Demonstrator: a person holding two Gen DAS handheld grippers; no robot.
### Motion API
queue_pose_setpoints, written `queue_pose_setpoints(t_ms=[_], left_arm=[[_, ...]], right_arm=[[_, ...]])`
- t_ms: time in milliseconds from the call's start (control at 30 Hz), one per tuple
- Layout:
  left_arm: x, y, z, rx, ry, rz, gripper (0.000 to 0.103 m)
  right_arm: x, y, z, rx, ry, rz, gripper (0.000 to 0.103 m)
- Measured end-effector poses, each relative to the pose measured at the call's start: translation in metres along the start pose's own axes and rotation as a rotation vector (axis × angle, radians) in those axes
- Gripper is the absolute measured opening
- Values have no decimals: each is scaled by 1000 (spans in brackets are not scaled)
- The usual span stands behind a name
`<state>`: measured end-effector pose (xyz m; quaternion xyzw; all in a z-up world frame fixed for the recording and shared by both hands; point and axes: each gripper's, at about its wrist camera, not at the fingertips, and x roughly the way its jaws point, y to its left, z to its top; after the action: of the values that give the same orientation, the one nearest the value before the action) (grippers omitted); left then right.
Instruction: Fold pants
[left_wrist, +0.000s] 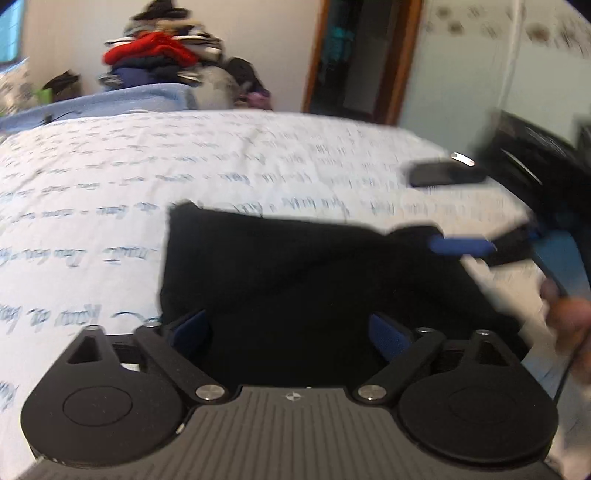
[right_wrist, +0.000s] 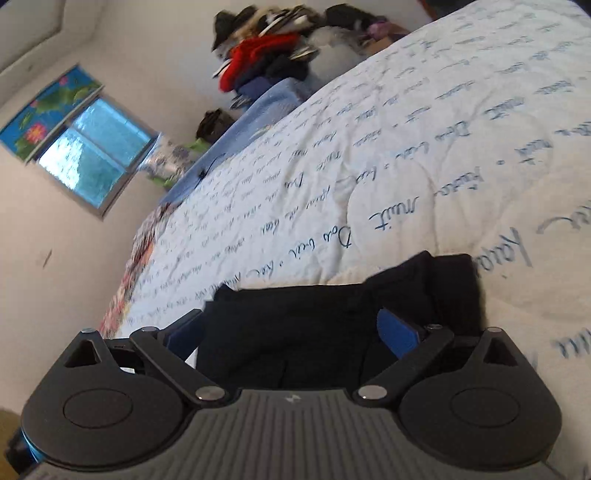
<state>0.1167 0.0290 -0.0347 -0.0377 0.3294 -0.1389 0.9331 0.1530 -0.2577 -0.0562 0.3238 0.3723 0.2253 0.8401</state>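
Note:
The black pants (left_wrist: 295, 273) lie folded in a compact block on the white bedspread with blue script (left_wrist: 184, 166). My left gripper (left_wrist: 290, 328) is open, its blue pads spread wide just above the near edge of the pants, holding nothing. My right gripper shows in the left wrist view (left_wrist: 472, 243) at the pants' right edge, blurred, with its fingers spread. In the right wrist view the right gripper (right_wrist: 291, 332) is open over the pants (right_wrist: 332, 317), its blue pads wide apart and empty.
A dark phone-like object (left_wrist: 447, 173) lies on the bed at the far right. A pile of clothes with a red garment (left_wrist: 155, 51) stands beyond the bed, also in the right wrist view (right_wrist: 258, 55). A doorway (left_wrist: 362, 55) and a window (right_wrist: 88, 147) are behind.

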Motion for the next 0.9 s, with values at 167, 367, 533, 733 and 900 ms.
queue_pose_setpoints(t_ms=[167,367,533,733,900], left_arm=[[-41,4,-12,-78,-47,-38,97],[-18,-9,-38,43,7,-35,103],[-37,-10,-25,1,-9,-22,97],[-75,20,-15,-73,-54,94,100],[-48,36,-23,-143,79,211,96]], right_arm=[[-56,16,-38,-50,-31,107,100],[-46,-8,-85,-44,-6,113,100],[-58,6,-71,-7,-7,66,100],[-79,29,-79,-244,-37,-174,100],[-71,15,-94,-358,-26,-396,100]])
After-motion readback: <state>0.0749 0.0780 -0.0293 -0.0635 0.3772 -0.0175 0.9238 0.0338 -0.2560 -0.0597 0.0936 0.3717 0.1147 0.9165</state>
